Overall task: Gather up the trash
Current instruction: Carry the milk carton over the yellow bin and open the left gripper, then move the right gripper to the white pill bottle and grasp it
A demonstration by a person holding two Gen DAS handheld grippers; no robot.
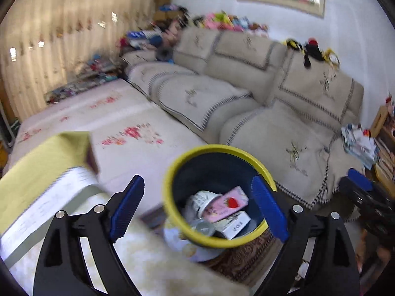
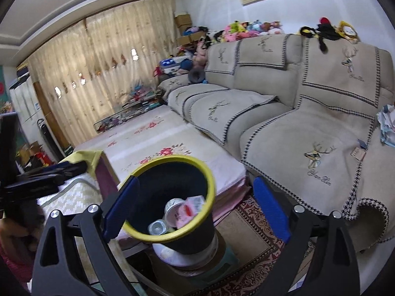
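Dark round trash bin with a yellow rim (image 1: 172, 212) stands on a small stand over the patterned brown rug (image 2: 256, 244), between the beige sofa with embroidered covers (image 1: 296, 113) and the desk edge covered in a pale patterned cloth (image 1: 158, 259). Inside the bin – a pink carton with a strawberry print (image 1: 228, 203), a white cup (image 1: 201, 198), a white box (image 1: 237, 224) and a clear round lid (image 1: 202, 227). Left gripper (image 1: 200, 209) hangs over the bin, blue-padded fingers (image 1: 127, 208) spread wide, nothing between them. Right gripper (image 2: 195, 209) also above the bin – fingers wide apart, empty, straddling the rim without touching as far as visible. Left view is motion-blurred.
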